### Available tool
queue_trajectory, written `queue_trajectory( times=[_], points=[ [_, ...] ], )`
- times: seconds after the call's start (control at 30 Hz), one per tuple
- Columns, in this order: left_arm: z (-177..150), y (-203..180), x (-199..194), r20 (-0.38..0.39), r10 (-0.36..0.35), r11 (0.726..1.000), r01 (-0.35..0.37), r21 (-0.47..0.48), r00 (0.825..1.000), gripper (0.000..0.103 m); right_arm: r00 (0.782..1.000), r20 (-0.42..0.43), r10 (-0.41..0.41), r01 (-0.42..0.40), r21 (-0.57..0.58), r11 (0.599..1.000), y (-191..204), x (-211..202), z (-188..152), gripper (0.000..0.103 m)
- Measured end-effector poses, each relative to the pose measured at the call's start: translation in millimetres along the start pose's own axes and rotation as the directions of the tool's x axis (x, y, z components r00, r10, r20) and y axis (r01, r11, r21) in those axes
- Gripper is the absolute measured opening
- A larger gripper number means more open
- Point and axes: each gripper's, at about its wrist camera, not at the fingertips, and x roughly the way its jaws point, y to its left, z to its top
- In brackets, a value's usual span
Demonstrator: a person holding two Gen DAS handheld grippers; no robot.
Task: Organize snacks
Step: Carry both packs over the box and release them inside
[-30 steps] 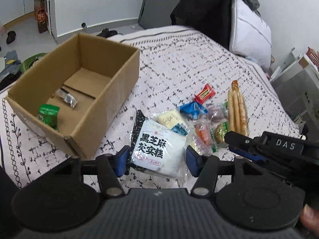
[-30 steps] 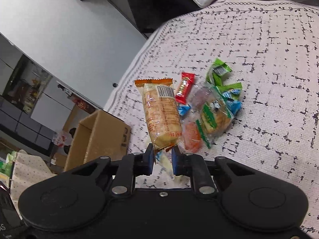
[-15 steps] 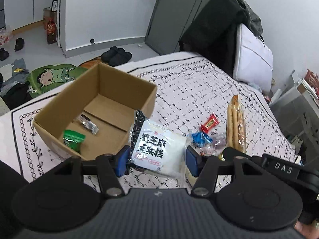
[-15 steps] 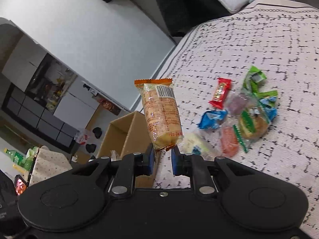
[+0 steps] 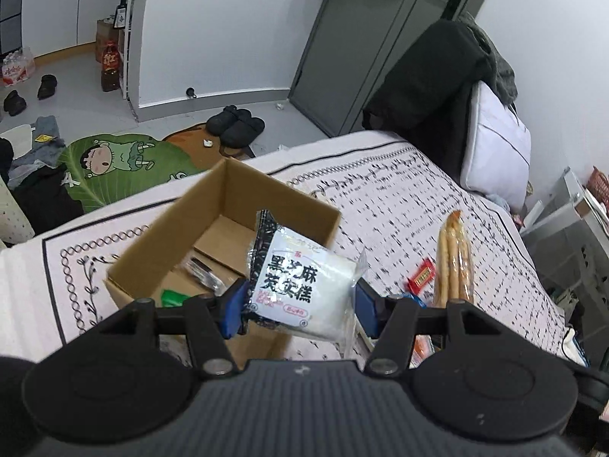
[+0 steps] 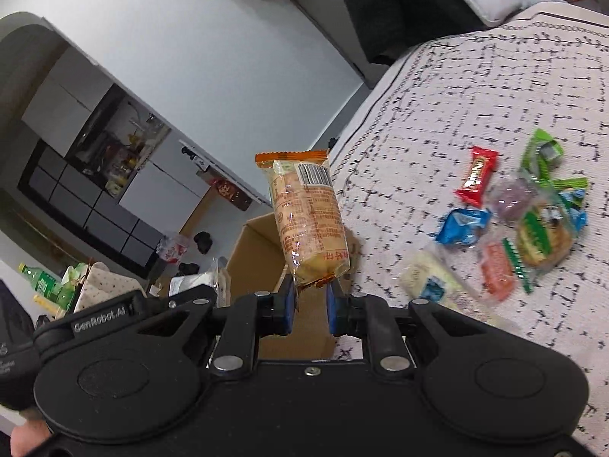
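Note:
My left gripper (image 5: 300, 310) is shut on a white snack bag with black characters (image 5: 300, 285) and holds it in the air over the near right corner of the open cardboard box (image 5: 160, 240). The box holds a green packet (image 5: 173, 297) and a clear wrapper (image 5: 203, 270). My right gripper (image 6: 310, 304) is shut on the lower end of an orange-topped bread packet (image 6: 308, 221), held upright above the box (image 6: 259, 259). The same packet shows in the left wrist view (image 5: 455, 262). Several small snacks lie on the bed, among them a red bar (image 6: 475, 177) and a blue packet (image 6: 462, 226).
The box stands on a bed with a white black-patterned cover (image 5: 399, 190). A pillow (image 5: 495, 148) and dark clothes (image 5: 430, 87) are at the headboard end. Shoes (image 5: 236, 125) and a green mat (image 5: 114, 160) lie on the floor beyond the bed's edge.
Both grippers have risen and moved left toward the box with their snacks. The white bag has left the bed and now hangs over the box corner.

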Motion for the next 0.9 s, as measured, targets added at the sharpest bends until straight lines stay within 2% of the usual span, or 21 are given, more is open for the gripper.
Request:
queue_trajectory(
  times=[0.5,0.8,0.9],
  points=[
    [27,66,25,-0.050,0.001,0.998,-0.005,-0.062,0.999,0.058,0.997,-0.081,-0.005,-0.001,-0.068,0.998,40,47,-13,0.016],
    [29,87,40,-0.087,0.014,0.995,-0.022,-0.092,0.996,0.061,0.994,-0.107,-0.002,-0.007,-0.082,0.997,56,63,-13,0.016],
    [30,94,40,-0.081,-0.008,0.993,-0.001,-0.116,0.997,0.063,0.995,-0.104,0.006,-0.017,-0.100,0.995,61,67,-14,0.016]
  ],
)
